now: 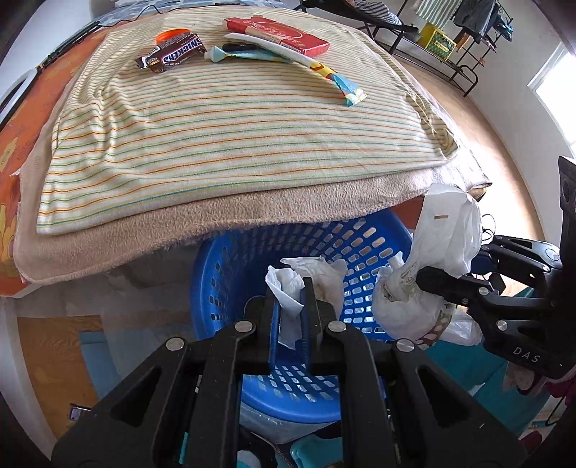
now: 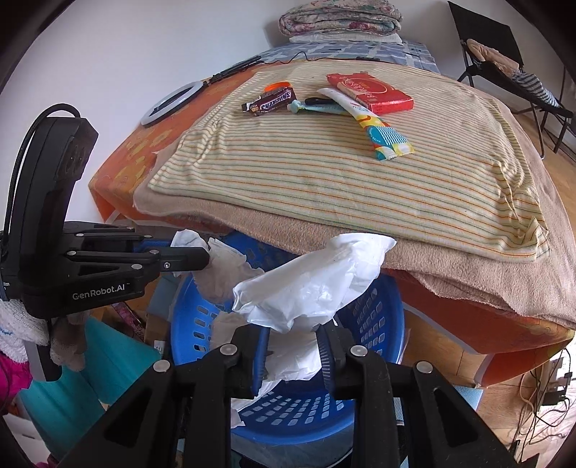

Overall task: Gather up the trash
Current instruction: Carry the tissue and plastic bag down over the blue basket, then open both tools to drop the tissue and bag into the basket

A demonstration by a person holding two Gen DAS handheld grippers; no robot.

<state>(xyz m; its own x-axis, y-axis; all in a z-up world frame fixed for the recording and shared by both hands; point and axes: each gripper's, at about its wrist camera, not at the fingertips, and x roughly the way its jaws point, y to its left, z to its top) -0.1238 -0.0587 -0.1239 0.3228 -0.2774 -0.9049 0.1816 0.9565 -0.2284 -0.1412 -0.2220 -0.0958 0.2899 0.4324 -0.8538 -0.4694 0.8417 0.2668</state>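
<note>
A blue slotted laundry basket (image 1: pixel 230 273) (image 2: pixel 378 316) stands on the floor against the bed's edge. Above its opening, my left gripper (image 1: pixel 289 286) (image 2: pixel 203 257) is shut on a crumpled white tissue (image 1: pixel 284 288) (image 2: pixel 230 262). To its right, my right gripper (image 2: pixel 293 338) (image 1: pixel 421 279) is shut on a bunched white plastic bag (image 2: pixel 316 284) (image 1: pixel 450 230), which hangs over the basket's rim. On the striped cloth (image 1: pixel 216 126) lie a Snickers wrapper (image 1: pixel 174 52) (image 2: pixel 273 100), a red box (image 1: pixel 280 34) (image 2: pixel 370 91) and a long patterned wrapper (image 1: pixel 324 70) (image 2: pixel 381 133).
A tan blanket (image 1: pixel 216 216) overhangs the basket's far side. An orange lid (image 1: pixel 172 35) and a teal packet (image 1: pixel 248 54) also lie on the cloth. A ring light (image 2: pixel 169 104) rests at the bed's left, a folding chair (image 2: pixel 504 64) stands far right, and cables (image 2: pixel 540 396) trail on the floor.
</note>
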